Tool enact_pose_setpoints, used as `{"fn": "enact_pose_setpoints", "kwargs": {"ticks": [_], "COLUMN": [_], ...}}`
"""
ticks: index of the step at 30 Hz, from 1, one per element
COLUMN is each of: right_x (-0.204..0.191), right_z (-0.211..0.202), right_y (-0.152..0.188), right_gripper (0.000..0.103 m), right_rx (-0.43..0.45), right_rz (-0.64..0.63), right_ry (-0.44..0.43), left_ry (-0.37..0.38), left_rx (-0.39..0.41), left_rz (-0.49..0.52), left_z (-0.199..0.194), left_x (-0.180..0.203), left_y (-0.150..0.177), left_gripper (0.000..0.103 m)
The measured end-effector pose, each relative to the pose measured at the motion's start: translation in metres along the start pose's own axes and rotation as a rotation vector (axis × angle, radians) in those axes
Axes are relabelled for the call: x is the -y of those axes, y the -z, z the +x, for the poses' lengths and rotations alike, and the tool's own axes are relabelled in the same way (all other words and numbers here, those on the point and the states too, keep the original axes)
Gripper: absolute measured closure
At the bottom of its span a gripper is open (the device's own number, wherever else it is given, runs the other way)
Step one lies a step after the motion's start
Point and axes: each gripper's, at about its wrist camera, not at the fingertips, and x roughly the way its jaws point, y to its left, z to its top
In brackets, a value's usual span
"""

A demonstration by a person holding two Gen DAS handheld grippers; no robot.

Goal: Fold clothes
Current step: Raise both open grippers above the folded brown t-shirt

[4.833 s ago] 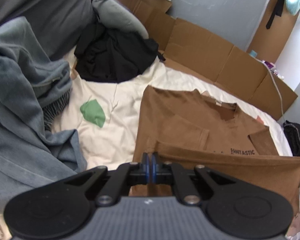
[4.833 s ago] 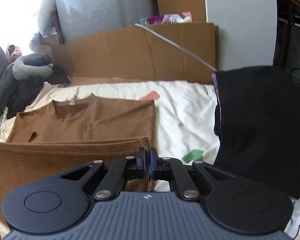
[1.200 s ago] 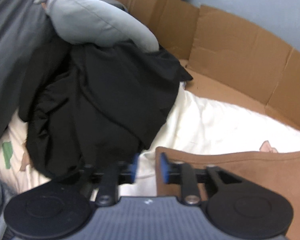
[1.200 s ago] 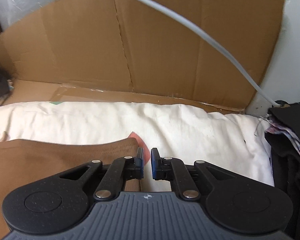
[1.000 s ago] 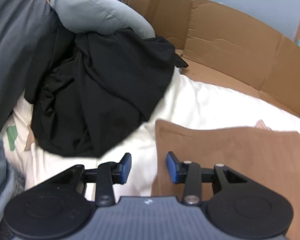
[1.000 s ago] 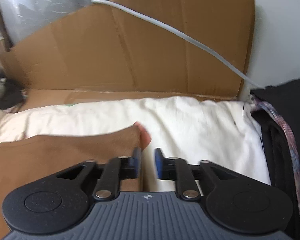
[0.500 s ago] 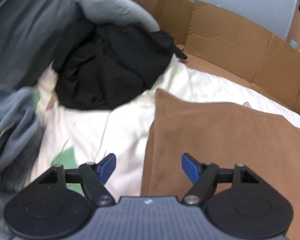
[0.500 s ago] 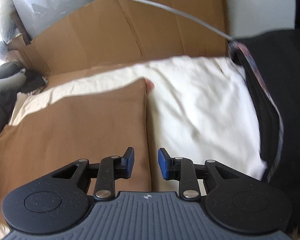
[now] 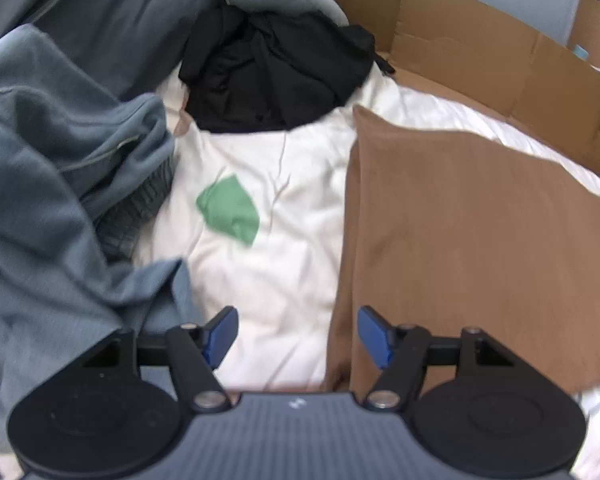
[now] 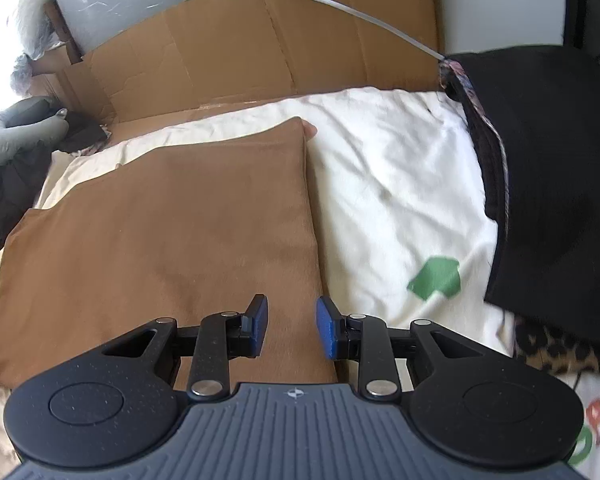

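Here the brown shirt lies folded flat on the cream sheet, its plain back upward; half a second earlier it showed the same smooth rectangle, whereas 4.8 s ago its collar and sleeves were exposed and its hem was pinched in both tools. The left gripper stands wide apart and empty, its blue pads straddling the shirt's left edge; they were nearly together 1.2 s ago. The right gripper is likewise parted and empty above the shirt's right edge, wider than half a second before. Both tools have drawn back, exposing more of the sheet. A black garment heap and a grey-blue garment lie left of the shirt, dark folded fabric to its right, and cardboard panels behind.
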Motion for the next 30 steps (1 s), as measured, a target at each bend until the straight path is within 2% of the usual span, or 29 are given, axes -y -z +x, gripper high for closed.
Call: {"fn": "enact_pose_setpoints", "kwargs": {"ticks": [6, 11, 13, 18, 19, 21, 23, 25, 27, 29, 30], "right_x": [0.004, 0.003, 0.002, 0.003, 0.004, 0.003, 0.001, 0.0, 0.0, 0.0, 0.0], "right_z": [-0.015, -0.024, -0.026, -0.023, -0.021, -0.019, -0.016, -0.016, -0.016, -0.016, -0.016], "right_y": [0.014, 0.023, 0.027, 0.034, 0.034, 0.036, 0.036, 0.036, 0.036, 0.035, 0.035], "right_gripper": [0.069, 0.069, 0.069, 0.069, 0.069, 0.069, 0.069, 0.069, 0.069, 0.069, 0.069], "right_rx": [-0.012, -0.041, -0.05, -0.073, -0.075, -0.076, -0.077, -0.072, -0.068, -0.063, -0.061], "right_rz": [-0.004, -0.003, 0.007, 0.053, 0.064, 0.07, 0.066, 0.065, 0.065, 0.064, 0.064], "right_ry": [0.041, 0.049, 0.052, 0.044, 0.036, 0.025, 0.02, 0.026, 0.032, 0.038, 0.041], "left_ry": [0.002, 0.046, 0.083, 0.139, 0.146, 0.143, 0.135, 0.152, 0.171, 0.139, 0.121], "left_rx": [-0.016, -0.009, -0.014, -0.009, -0.011, -0.019, -0.024, -0.042, -0.053, -0.056, -0.059], "left_rz": [0.085, 0.046, 0.048, 0.095, 0.114, 0.154, 0.178, 0.172, 0.164, 0.175, 0.179], "left_z": [-0.022, -0.025, -0.021, -0.011, -0.008, -0.002, 0.003, 0.007, 0.009, 0.011, 0.011], "left_x": [-0.006, -0.007, -0.005, 0.003, 0.006, 0.01, 0.012, 0.01, 0.008, 0.007, 0.007], "left_y": [0.024, 0.037, 0.039, 0.037, 0.037, 0.037, 0.039, 0.041, 0.043, 0.044, 0.044], "left_gripper": [0.036, 0.039, 0.046, 0.054, 0.062, 0.075, 0.074, 0.086, 0.093, 0.093, 0.097]}}
